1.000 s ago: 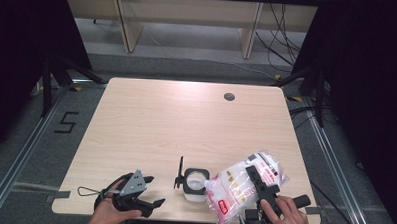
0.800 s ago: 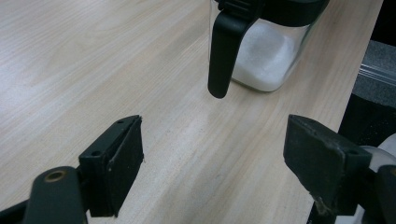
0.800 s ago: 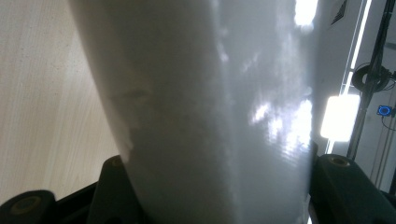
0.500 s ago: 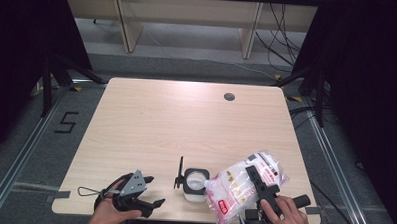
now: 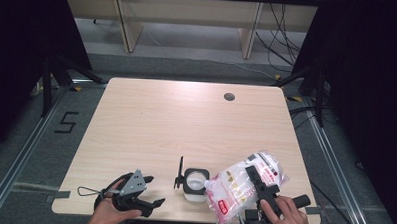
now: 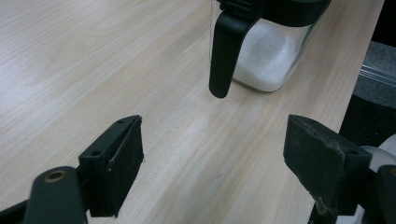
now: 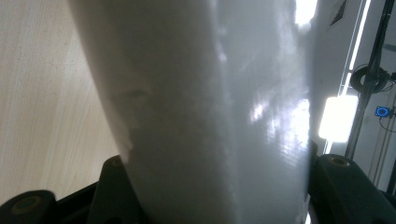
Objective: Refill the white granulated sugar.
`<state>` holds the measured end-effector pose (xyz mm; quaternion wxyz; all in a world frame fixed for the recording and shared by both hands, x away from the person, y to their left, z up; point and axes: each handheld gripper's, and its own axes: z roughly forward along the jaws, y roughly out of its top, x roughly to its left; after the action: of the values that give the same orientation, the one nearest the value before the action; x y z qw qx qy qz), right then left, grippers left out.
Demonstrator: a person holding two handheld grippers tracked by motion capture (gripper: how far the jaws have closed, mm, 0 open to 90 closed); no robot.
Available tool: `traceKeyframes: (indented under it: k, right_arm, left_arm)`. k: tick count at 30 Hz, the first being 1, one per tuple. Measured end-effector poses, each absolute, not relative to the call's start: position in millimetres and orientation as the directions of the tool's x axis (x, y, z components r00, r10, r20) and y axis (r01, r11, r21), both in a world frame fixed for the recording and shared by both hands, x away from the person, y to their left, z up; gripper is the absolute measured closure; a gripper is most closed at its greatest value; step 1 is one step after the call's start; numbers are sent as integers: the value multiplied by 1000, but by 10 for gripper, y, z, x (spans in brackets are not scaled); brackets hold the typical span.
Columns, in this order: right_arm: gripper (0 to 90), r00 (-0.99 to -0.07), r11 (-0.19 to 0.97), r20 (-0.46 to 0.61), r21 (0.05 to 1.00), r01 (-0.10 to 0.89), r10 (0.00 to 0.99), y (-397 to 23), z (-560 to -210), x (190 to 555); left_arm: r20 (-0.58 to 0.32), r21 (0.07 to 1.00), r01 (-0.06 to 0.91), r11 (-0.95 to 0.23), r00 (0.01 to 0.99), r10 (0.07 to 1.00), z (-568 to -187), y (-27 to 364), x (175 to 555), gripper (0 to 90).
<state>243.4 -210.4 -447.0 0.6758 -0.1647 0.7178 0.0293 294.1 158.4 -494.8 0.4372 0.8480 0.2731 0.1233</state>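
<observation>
A clear plastic bag [image 5: 244, 186] of white powder with red print is held tilted near the table's front right, its lower end beside the jar. My right gripper [image 5: 262, 184] is shut on the bag; in the right gripper view the bag [image 7: 205, 107] stands between both jaws. A small glass jar [image 5: 194, 182] with a black rim and an open black lid [image 5: 179, 173] stands at the front middle, with white powder inside [image 6: 266, 58]. My left gripper [image 5: 151, 193] rests open at the front left, aimed at the jar, with only bare table between its pads [image 6: 116, 163].
The light wooden table [image 5: 186, 121] has a round cable hole [image 5: 229, 97] at the back right. Its front edge runs just under both hands. Black curtains and metal stands flank the table, and shelving stands behind it.
</observation>
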Motion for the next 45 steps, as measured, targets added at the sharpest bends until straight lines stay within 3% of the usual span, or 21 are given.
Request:
traceKeyframes:
  k: [5,11,27,30,32,41,43,45]
  right_arm:
    - [480,-17,939,-977,-197,-283,-210,-2094,-4460,2432]
    - [481,-15,939,-978,-198,-281,-210,-2096,-4458,2432]
    - [484,-35,945,-979,-183,-270,-199,-2107,-4476,2434]
    - [486,-4,933,-974,-217,-288,-228,-2099,-4444,2439]
    - [487,-36,945,-979,-182,-271,-199,-2110,-4473,2434]
    - [490,-5,932,-977,-204,-299,-215,-2103,-4453,2446]
    - [491,-15,939,-983,-170,-301,-182,-2117,-4478,2452]
    - [491,-18,938,-977,-199,-284,-213,-2112,-4447,2445]
  left_arm:
    - [5,802,324,-501,836,549,-4935,1598,2957,195]
    - [-42,814,361,-454,817,574,-4955,1577,2943,195]
    - [-12,800,350,-488,822,569,-4949,1600,2961,194]
    - [-11,796,354,-490,819,573,-4947,1597,2960,194]
    - [-14,798,353,-488,820,572,-4949,1596,2960,195]
    - [-15,800,352,-486,821,571,-4951,1597,2959,195]
    - [-32,805,359,-472,821,570,-4952,1589,2952,195]
    - [-14,800,353,-486,820,572,-4950,1601,2958,194]
